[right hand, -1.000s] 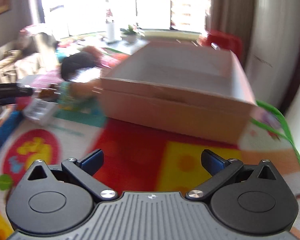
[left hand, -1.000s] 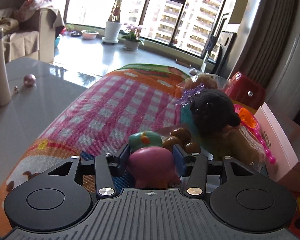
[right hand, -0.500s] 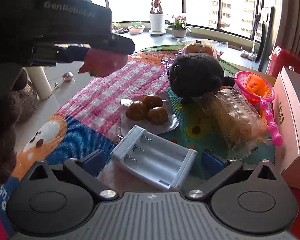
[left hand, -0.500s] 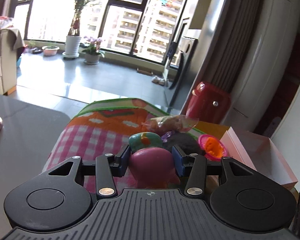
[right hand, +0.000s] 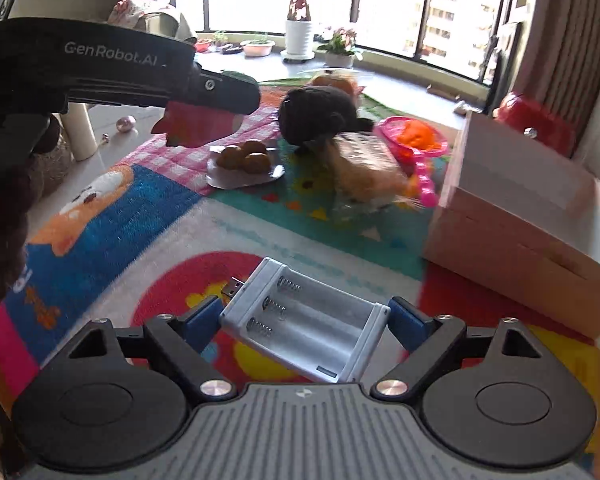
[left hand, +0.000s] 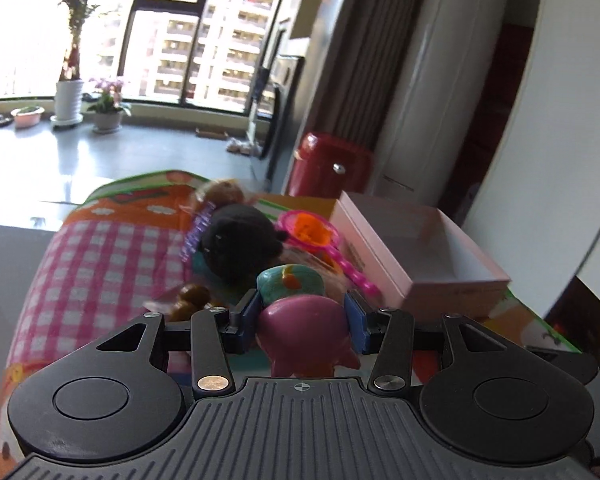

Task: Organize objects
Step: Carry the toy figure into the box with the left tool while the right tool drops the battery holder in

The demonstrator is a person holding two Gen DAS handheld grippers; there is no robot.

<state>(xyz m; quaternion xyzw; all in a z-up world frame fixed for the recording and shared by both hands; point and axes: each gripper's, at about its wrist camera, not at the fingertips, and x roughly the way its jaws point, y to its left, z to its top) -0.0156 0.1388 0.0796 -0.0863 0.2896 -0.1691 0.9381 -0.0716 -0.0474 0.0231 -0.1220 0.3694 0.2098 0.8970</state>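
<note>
My left gripper (left hand: 302,312) is shut on a pink toy figure with a teal head (left hand: 300,320) and holds it in the air above the play mat; it also shows in the right wrist view (right hand: 204,120). My right gripper (right hand: 304,320) is shut on a white battery holder (right hand: 304,320), lifted above the mat. An open pink box (left hand: 420,256) stands on the mat to the right, also in the right wrist view (right hand: 520,216).
On the colourful mat (right hand: 120,208) lie a black plush toy (right hand: 316,114), a plate of brown balls (right hand: 244,158), a wrapped bread bag (right hand: 364,176) and a pink sieve with an orange toy (right hand: 414,140). A red bin (left hand: 332,168) stands behind the box.
My right gripper closed on the battery holder and lifted it back towards the box. My left gripper swung right with the pink toy, bringing the box into view.
</note>
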